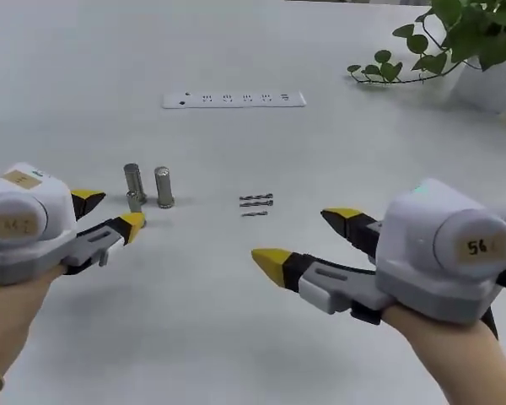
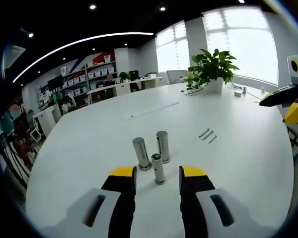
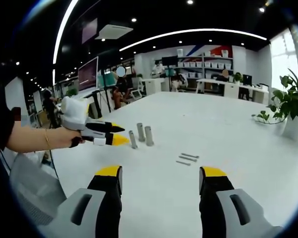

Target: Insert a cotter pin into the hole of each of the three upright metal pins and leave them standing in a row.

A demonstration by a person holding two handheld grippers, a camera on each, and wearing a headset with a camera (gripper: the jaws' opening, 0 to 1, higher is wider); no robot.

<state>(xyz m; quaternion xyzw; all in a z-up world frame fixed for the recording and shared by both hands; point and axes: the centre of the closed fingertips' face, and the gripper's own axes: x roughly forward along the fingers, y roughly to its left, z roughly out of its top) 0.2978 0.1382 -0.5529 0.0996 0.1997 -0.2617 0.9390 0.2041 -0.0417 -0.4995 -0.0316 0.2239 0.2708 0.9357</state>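
The left gripper is held with its jaws spread just short of the three upright metal pins, which are clustered close together on the white surface. Three cotter pins are laid side by side to their right, apart from them. The right gripper is held near these, its jaws spread wide.

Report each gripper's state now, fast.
Left gripper: open, empty, nearest metal pin just ahead of its jaws.
Right gripper: open wide, empty, apart from the cotter pins.
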